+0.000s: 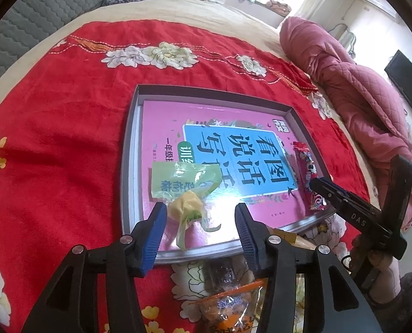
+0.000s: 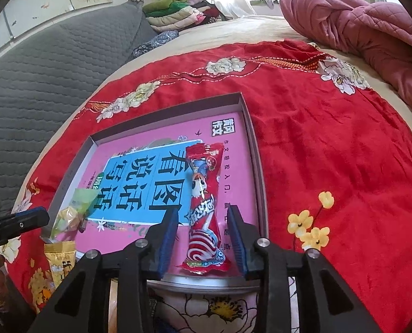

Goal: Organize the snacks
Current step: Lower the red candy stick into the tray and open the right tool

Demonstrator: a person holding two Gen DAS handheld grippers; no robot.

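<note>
Red, crinkled snack packet (cartoon print) lies flat in tray.

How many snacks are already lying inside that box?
2: a green-wrapped snack near the box's front-left corner, and a red packet along its right side. More snacks lie outside, in front, partly hidden.

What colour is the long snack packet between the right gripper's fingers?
Red with white and blue print; the long snack packet shows best in the right wrist view.
</note>
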